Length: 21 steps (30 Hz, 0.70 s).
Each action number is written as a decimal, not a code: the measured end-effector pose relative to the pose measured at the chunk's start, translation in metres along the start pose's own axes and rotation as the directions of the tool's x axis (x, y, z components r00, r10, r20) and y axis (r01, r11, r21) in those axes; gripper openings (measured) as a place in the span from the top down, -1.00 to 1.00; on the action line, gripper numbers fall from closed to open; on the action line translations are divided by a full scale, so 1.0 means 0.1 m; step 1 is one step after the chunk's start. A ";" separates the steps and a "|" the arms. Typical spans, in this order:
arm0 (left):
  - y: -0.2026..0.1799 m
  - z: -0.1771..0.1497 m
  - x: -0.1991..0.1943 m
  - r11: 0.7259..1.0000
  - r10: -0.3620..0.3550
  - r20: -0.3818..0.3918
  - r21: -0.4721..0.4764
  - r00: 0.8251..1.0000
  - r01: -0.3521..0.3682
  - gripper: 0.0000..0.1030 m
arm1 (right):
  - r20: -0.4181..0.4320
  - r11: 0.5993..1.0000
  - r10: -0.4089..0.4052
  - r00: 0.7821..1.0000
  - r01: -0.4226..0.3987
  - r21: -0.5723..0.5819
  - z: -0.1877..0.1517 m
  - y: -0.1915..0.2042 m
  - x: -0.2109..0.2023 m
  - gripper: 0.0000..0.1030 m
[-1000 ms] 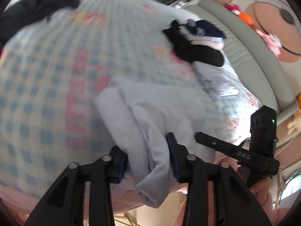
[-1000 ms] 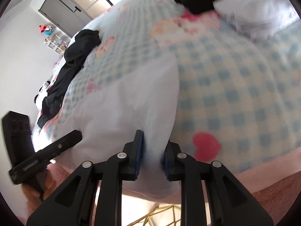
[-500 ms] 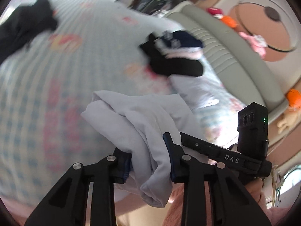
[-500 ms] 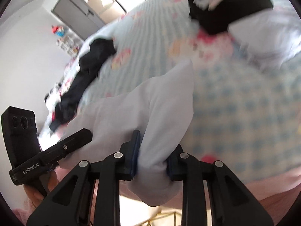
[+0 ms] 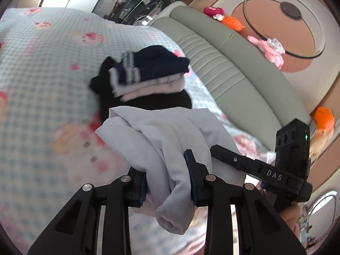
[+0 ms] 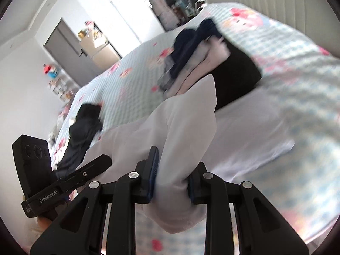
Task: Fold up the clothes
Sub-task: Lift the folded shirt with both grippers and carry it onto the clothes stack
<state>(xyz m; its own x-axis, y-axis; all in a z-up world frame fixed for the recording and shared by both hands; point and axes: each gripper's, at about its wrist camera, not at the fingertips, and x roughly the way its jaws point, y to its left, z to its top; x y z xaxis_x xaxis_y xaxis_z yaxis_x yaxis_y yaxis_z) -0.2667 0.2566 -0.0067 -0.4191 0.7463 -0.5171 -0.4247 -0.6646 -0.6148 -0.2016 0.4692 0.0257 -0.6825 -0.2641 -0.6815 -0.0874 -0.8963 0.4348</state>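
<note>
White cloth: a pale white garment [image 5: 170,140] hangs bunched between the two grippers, lifted off the bed; a loose end droops below the left fingers.
Left gripper: the left gripper [image 5: 167,176] is closed on a thick fold of the white garment, its blue pads pressed against the cloth on both sides, the fingers kept somewhat apart by the bulk of fabric.
Right gripper: the right gripper [image 6: 172,176] likewise clamps a fold of the white garment [image 6: 187,131], which rises to a peak above the fingers and sags in a rounded lump under them.
Bed: a checked blue-and-white bedspread [image 5: 42,80] with pink cartoon prints lies under the held cloth.
Folded stack: a pile of folded clothes [image 5: 146,78] sits on the bedspread just beyond the garment, navy with white stripes on top, pale pink in the middle, black at the bottom.
Dark heap: a loose black garment [image 6: 85,127] lies on the far part of the bed, well apart from the stack.
Headboard: a grey padded headboard [image 5: 223,68] curves along the bed's edge, with plush toys [image 5: 267,48] above it.
</note>
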 end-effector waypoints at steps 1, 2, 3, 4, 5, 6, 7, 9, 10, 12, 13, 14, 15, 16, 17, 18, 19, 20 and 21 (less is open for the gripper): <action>-0.04 0.06 0.11 1.000 -0.006 0.003 -0.001 1.000 0.006 0.38 | 0.015 1.000 -0.011 1.000 0.011 -0.003 0.13 -0.10 -0.02 0.54; -0.08 0.11 0.23 1.000 -0.009 0.004 -0.002 1.000 0.009 0.38 | 0.021 1.000 -0.025 0.999 0.025 -0.005 0.21 -0.18 -0.01 0.54; -0.09 0.14 0.38 1.000 -0.011 -0.003 -0.007 1.000 0.011 0.38 | 0.027 0.999 -0.039 0.999 0.039 -0.007 0.29 -0.26 0.00 0.54; -0.08 0.14 0.56 1.000 -0.012 -0.016 -0.015 1.000 0.012 0.38 | 0.029 0.997 -0.071 0.997 0.072 -0.005 0.37 -0.38 0.04 0.54; -0.08 0.15 0.73 1.000 -0.014 -0.028 -0.022 0.999 0.014 0.38 | 0.032 0.994 -0.105 0.994 0.105 -0.003 0.44 -0.51 0.08 0.54; -0.06 0.14 0.90 1.000 -0.010 -0.045 -0.025 0.999 0.009 0.37 | 0.021 0.991 -0.130 0.991 0.130 0.013 0.47 -0.65 0.15 0.54; -0.02 0.11 1.09 1.000 0.008 -0.071 -0.022 0.997 -0.009 0.35 | 0.010 0.988 -0.155 0.988 0.154 0.029 0.50 -0.79 0.23 0.54; 0.10 -0.02 1.47 0.995 0.095 -0.160 -0.015 0.983 -0.098 0.23 | -0.038 0.977 -0.198 0.979 0.200 0.069 0.48 -1.07 0.36 0.50; 0.16 -0.08 1.57 0.990 0.131 -0.190 -0.021 0.973 -0.138 0.13 | -0.077 0.967 -0.230 0.970 0.237 0.094 0.43 -1.19 0.47 0.49; 0.26 -0.14 1.54 0.985 0.139 -0.193 -0.072 0.971 -0.156 -0.08 | -0.080 0.966 -0.231 0.970 0.239 0.103 0.35 -1.27 0.50 0.39; 0.29 -0.15 1.45 0.984 0.137 -0.163 -0.088 0.977 -0.153 -0.10 | -0.066 0.967 -0.224 0.972 0.230 0.106 0.32 -1.28 0.48 0.38; 0.28 -0.14 1.30 0.985 0.135 -0.112 -0.092 0.984 -0.146 -0.10 | -0.034 0.967 -0.228 0.973 0.230 0.106 0.29 -1.26 0.42 0.38; 0.27 -0.13 1.15 0.988 0.124 -0.040 -0.088 0.991 -0.127 -0.10 | 0.007 0.966 -0.237 0.972 0.235 0.105 0.29 -1.23 0.33 0.38; 0.25 -0.11 0.98 0.992 0.102 0.050 -0.075 0.994 -0.098 -0.06 | 0.070 0.962 -0.262 0.962 0.255 0.101 0.27 -1.18 0.21 0.38; 0.23 -0.10 0.86 0.995 0.082 0.112 -0.060 0.990 -0.076 -0.05 | 0.109 0.960 -0.273 0.956 0.264 0.089 0.26 -1.11 0.13 0.38; 0.20 -0.07 0.81 0.998 0.055 0.131 -0.044 0.990 -0.050 -0.05 | 0.147 0.959 -0.281 0.948 0.272 0.077 0.24 -1.05 0.06 0.38; 0.16 -0.05 0.84 0.999 0.024 0.108 -0.026 0.994 -0.021 -0.03 | 0.156 0.961 -0.276 0.949 0.274 0.029 0.25 -0.95 0.06 0.38; 0.11 -0.03 0.91 1.000 -0.003 0.059 -0.006 0.998 0.003 -0.03 | 0.163 0.961 -0.269 0.949 0.276 -0.022 0.25 -0.85 0.06 0.38; 0.06 -0.04 1.00 1.000 -0.008 0.014 0.015 1.000 0.008 -0.03 | 0.129 0.957 -0.276 0.953 0.285 -0.058 0.24 -0.78 0.15 0.38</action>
<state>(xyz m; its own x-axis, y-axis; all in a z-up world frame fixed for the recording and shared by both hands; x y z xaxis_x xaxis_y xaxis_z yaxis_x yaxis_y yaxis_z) -0.3083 0.3269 -0.0645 -0.4267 0.7510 -0.5039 -0.4401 -0.6592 -0.6097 -0.2225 0.5438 -0.0045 -0.7199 0.0416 -0.6928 -0.2356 -0.9536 0.1876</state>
